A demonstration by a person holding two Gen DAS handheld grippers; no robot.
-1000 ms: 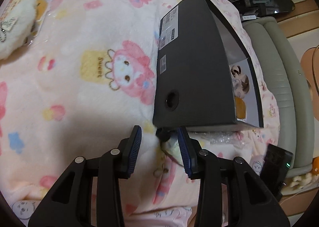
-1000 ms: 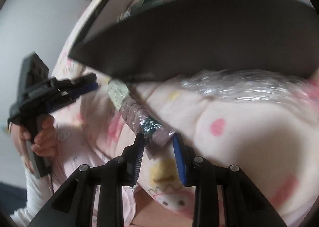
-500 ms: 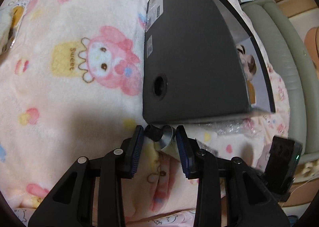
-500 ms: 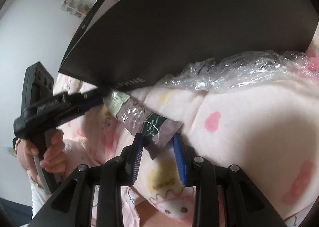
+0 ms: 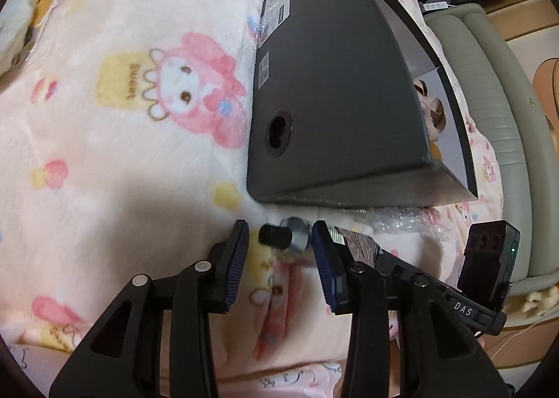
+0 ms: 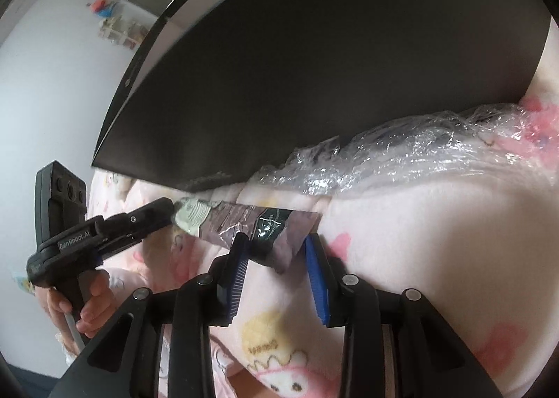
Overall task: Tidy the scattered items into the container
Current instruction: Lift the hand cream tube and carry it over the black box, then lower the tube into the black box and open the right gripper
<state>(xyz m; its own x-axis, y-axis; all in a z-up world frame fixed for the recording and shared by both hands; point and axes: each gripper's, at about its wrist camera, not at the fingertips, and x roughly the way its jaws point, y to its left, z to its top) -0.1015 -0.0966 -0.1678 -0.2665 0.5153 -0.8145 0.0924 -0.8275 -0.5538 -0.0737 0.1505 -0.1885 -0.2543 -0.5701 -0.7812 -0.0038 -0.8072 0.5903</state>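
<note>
Blanket (image 5: 115,160), pink fleece w/ cartoon bunny print, covers the whole surface under both grippers. Left gripper (image 5: 279,240) fingers apart, black cap end of a cosmetic tube (image 6: 244,223) lying between them, not clamped. Right gripper (image 6: 276,251) also apart, straddling the tube's flat crimped end; contact w/ pads unclear. Tube lies on blanket just beside the dark grey box (image 5: 335,101), outside it. Crumpled clear plastic wrap (image 6: 401,160) along box's base. Box interior mostly hidden; a plush toy (image 5: 431,108) partly visible inside. Beyond: grey-green padded bed edge (image 5: 496,118), pale wall, blurry shelf clutter far off.
</note>
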